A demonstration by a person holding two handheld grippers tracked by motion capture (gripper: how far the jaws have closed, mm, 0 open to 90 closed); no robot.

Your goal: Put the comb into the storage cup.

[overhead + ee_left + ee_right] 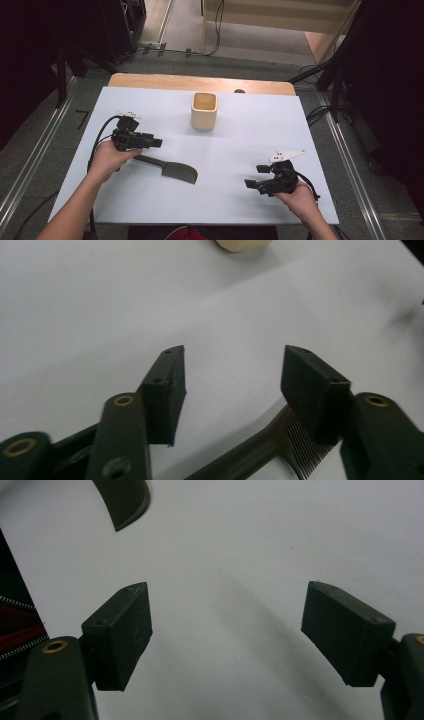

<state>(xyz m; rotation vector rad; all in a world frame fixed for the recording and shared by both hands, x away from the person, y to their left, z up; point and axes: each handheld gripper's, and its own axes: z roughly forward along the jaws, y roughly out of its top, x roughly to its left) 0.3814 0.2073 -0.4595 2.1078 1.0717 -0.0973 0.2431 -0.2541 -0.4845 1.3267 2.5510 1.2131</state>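
Observation:
A dark olive spatula lies flat on the white table, its blade toward the middle and its handle under the person's left hand. My left gripper hovers just over the handle and points right. In the left gripper view my left gripper has its jaws apart; the spatula handle runs low between them and passes under the right-hand pad, with no pad pressing on it. My right gripper rests near the front right, wide open with nothing between its jaws. The spatula blade shows at that view's top left.
A cream square cup stands upright at the back middle of the table, its base at the top edge of the left gripper view. A bare wooden strip runs along the far edge. Dark stands and cables surround the table.

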